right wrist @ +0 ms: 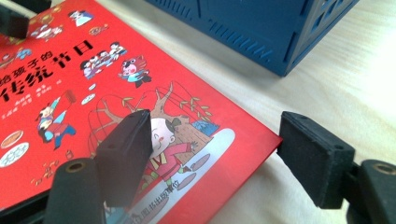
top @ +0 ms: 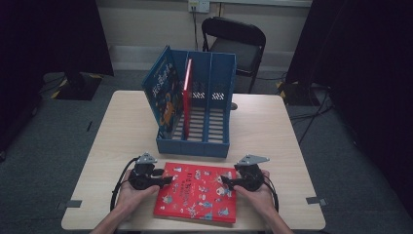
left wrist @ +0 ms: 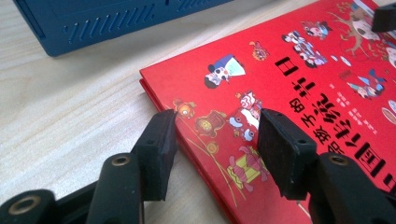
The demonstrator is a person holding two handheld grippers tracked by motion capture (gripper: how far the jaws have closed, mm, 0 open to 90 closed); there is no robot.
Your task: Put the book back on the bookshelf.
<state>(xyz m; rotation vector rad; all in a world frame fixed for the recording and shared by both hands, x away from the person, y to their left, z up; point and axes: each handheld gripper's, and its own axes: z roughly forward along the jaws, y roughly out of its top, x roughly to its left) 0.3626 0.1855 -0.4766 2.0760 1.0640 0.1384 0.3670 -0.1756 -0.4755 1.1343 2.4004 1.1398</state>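
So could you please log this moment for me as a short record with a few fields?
work in hand: red picture book flat on the table
left claw: open, jaws astride the book's left edge
right claw: open, jaws astride its right edge
file rack: blue, behind the book, holding a blue book and a thin red book

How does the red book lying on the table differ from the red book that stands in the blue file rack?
The red book on the table lies flat, cover up, showing cartoon figures; the red book in the blue file rack stands upright on edge, showing little but its thin side. The flat book lies between the open left gripper and right gripper; the racked book has neither near it. Both are thin with red covers.
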